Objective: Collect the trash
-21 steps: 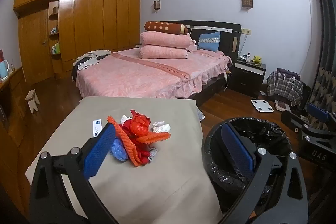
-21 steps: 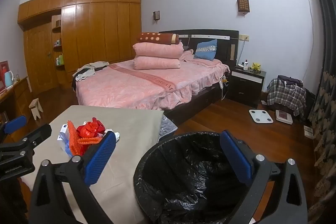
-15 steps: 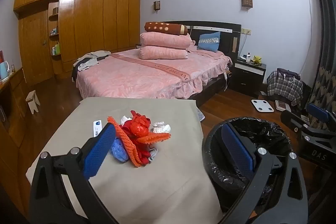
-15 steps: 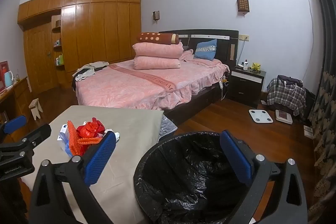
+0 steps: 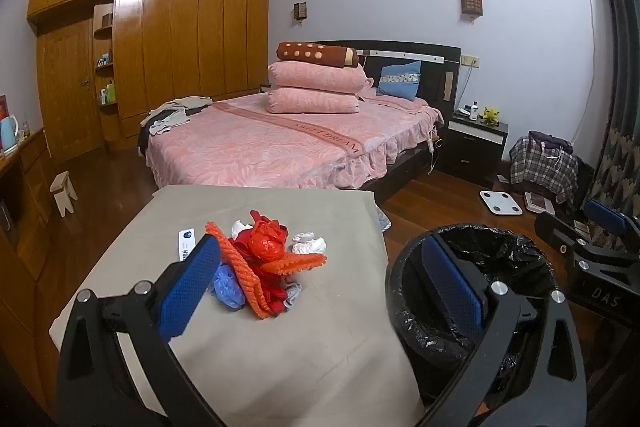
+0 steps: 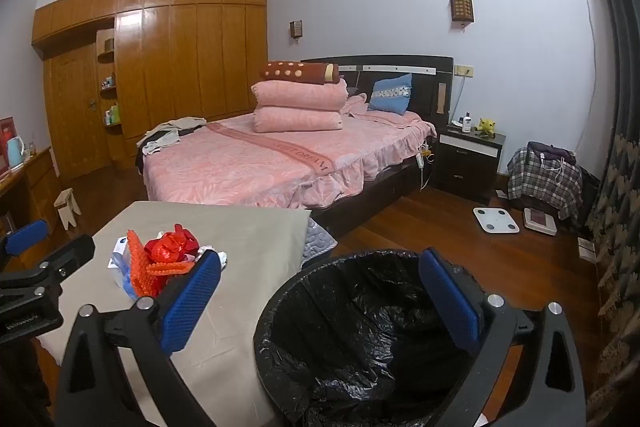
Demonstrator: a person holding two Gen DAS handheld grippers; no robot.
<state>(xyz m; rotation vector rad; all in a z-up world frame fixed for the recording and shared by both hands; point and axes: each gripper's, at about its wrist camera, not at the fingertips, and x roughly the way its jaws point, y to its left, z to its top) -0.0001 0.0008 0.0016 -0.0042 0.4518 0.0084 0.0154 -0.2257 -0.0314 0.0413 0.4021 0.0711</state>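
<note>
A heap of trash point(image 5: 266, 261) lies on a low table covered in beige cloth point(image 5: 248, 339): red and orange netting, a red plastic bag, blue plastic, white crumpled tissue point(image 5: 308, 243) and a white packet point(image 5: 186, 245). A black-lined bin point(image 5: 472, 291) stands at the table's right edge. My left gripper point(image 5: 320, 279) hovers open over the table's near side, a little short of the heap, nothing between its blue pads. My right gripper point(image 6: 320, 287) is open above the bin point(image 6: 360, 331), with the heap point(image 6: 160, 259) to its left. Each gripper shows at the edge of the other's view.
A pink bed point(image 5: 280, 143) fills the room behind the table. A dark nightstand point(image 5: 476, 143), a white scale point(image 5: 500, 203) and a plaid bag point(image 5: 544, 163) sit on the wooden floor at right. A small stool point(image 5: 64, 191) and wooden cabinets stand at left.
</note>
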